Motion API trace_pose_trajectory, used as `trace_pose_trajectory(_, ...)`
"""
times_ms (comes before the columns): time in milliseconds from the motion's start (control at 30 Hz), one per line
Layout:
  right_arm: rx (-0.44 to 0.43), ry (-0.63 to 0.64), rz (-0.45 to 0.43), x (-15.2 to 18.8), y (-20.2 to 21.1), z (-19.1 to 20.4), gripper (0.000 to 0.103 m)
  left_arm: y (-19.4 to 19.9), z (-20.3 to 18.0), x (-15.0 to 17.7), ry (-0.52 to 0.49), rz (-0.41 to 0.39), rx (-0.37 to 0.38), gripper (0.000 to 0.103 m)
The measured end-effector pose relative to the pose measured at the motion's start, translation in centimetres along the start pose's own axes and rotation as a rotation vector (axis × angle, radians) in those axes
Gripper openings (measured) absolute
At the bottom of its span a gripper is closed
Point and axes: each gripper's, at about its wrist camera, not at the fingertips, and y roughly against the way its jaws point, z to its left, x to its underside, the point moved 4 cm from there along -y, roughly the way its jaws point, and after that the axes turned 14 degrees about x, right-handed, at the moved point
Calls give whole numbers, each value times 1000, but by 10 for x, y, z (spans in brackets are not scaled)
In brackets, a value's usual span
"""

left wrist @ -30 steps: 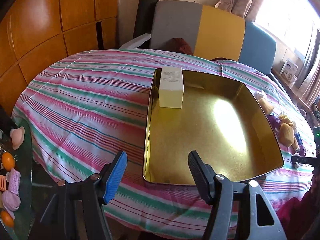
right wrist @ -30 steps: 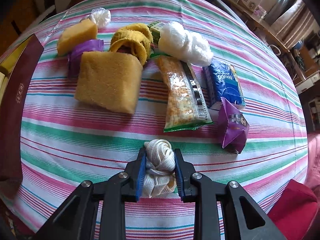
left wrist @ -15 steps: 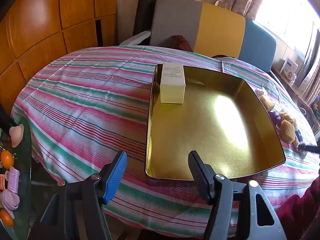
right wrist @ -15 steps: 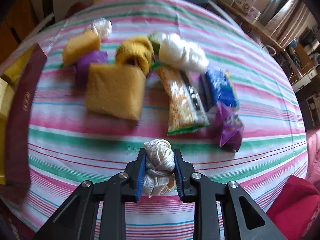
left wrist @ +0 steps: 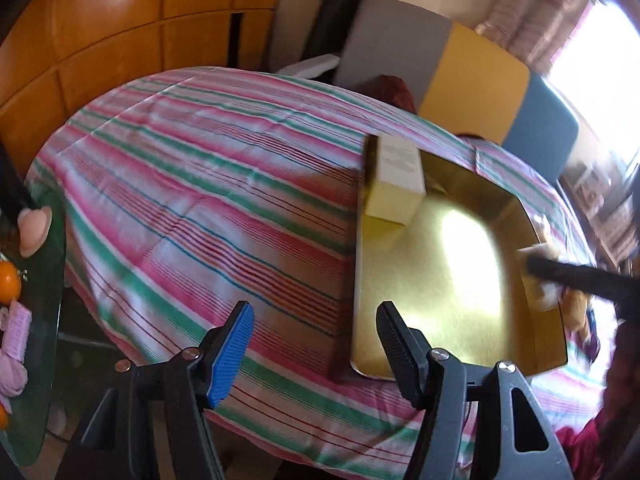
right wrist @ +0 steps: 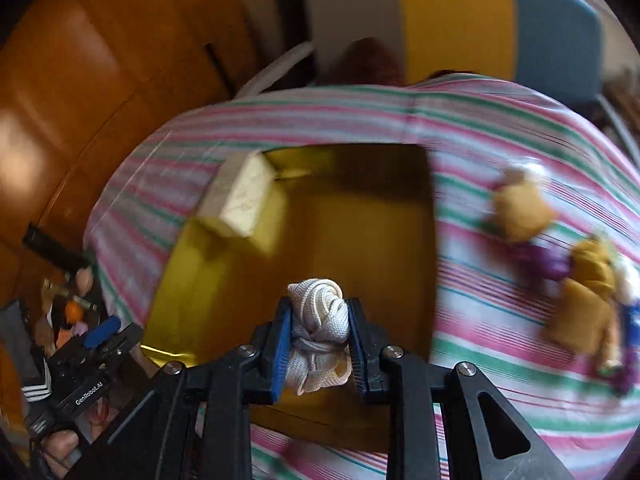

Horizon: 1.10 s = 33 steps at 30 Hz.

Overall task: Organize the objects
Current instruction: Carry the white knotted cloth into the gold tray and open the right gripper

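Note:
My right gripper (right wrist: 316, 340) is shut on a knotted bundle of white rope (right wrist: 318, 316) and hangs over the near part of the gold tin tray (right wrist: 360, 240). In the tray's far left corner lies a pale yellow box (right wrist: 244, 200), the same box (left wrist: 396, 184) that sits in the tray (left wrist: 440, 280) in the left wrist view. My left gripper (left wrist: 314, 352) is open with nothing between its fingers, just off the tray's near left corner. The right gripper's dark fingers (left wrist: 572, 274) with the rope reach in over the tray's right wall.
The round table has a striped cloth (left wrist: 208, 200). Yellow sponges and purple packets (right wrist: 560, 264) lie blurred to the right of the tray. A side table with oranges and pink things (left wrist: 16, 280) stands at the left. Colour-block chairs (left wrist: 460, 64) stand behind.
My right gripper has swung left and up with the rope, from the pile of items to above the tray. The left gripper has drifted a little leftward and rolled; it stays open.

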Motion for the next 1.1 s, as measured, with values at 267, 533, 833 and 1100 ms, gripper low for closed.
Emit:
trace_pose_trajectory(267, -102, -21, 126, -20, -84, 83, 27, -1, 15, -5, 35, -5, -5, 63)
trace_pose_trajectory(533, -155, -93, 96, -36, -95, 84, 51, -11, 16, 0, 59, 36, 53, 63)
trace_pose_trajectory(833, -46, -14, -34, -10, -44, 34, 58, -13, -8, 5, 6, 52, 110, 63)
trace_pose_trajectory(1100, 81, -83, -121, 15, 11, -75, 69, -5, -63, -4, -135, 46, 177, 63)
